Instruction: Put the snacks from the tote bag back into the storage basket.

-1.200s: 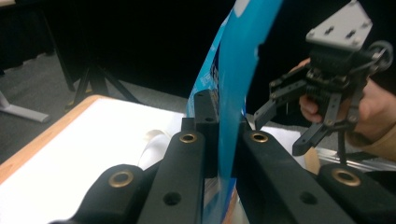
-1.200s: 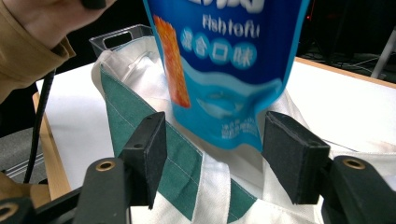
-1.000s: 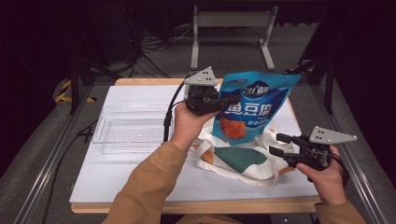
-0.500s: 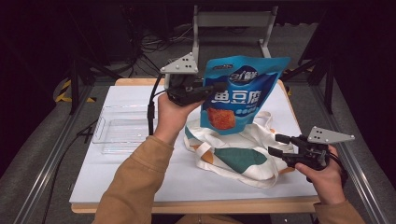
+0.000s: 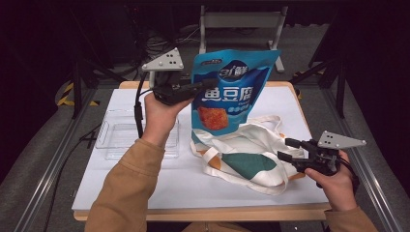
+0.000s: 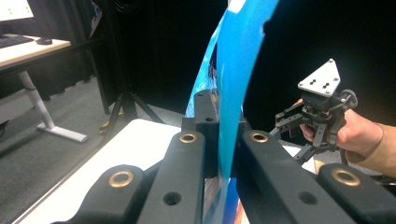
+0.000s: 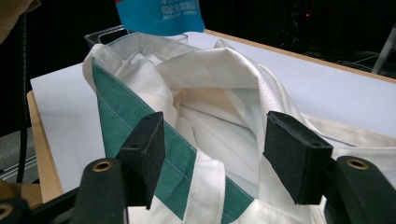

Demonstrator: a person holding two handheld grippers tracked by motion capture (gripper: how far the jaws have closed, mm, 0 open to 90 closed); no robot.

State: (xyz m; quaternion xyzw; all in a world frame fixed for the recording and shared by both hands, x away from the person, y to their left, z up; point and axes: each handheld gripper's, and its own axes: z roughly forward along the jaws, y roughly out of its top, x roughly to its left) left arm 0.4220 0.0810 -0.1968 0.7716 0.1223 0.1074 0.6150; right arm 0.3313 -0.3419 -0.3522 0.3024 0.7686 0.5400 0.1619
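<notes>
Above the tote bag [image 5: 244,162] | my left gripper [image 5: 200,87] clenches the blue pouch [image 5: 232,92] upright – long axis vertical; right gripper [image 5: 284,150] released at the bag's mouth – pouch sits up-left of it

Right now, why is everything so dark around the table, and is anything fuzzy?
High view: light falls on the white table; the room behind stays black. Left gripper view: the blue snack pouch sits so near it looks soft. Right gripper view: the tote bag is sharp.
</notes>
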